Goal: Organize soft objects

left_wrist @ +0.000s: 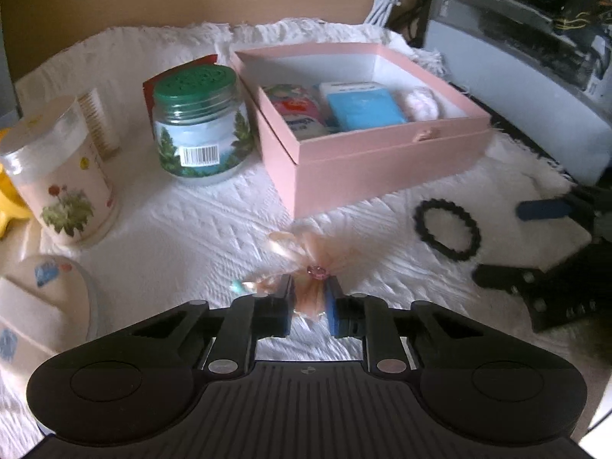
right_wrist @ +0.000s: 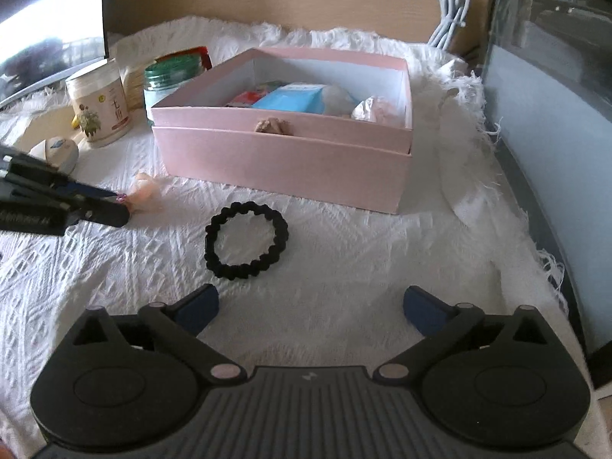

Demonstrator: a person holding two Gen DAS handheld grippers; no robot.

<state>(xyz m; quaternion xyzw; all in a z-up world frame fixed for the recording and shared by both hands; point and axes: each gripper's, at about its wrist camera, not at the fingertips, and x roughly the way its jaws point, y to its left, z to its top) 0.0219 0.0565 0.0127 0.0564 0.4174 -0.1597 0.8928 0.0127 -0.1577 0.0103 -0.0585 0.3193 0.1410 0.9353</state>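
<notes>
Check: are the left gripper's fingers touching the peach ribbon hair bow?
Touching. In the left wrist view the left gripper has its blue-padded fingers pressed against both sides of the peach ribbon hair bow, with no gap showing.

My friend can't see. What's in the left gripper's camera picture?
The left gripper pinches a peach bow on a white cloth. Behind sits an open pink box, with a black hair tie to its right.
</notes>
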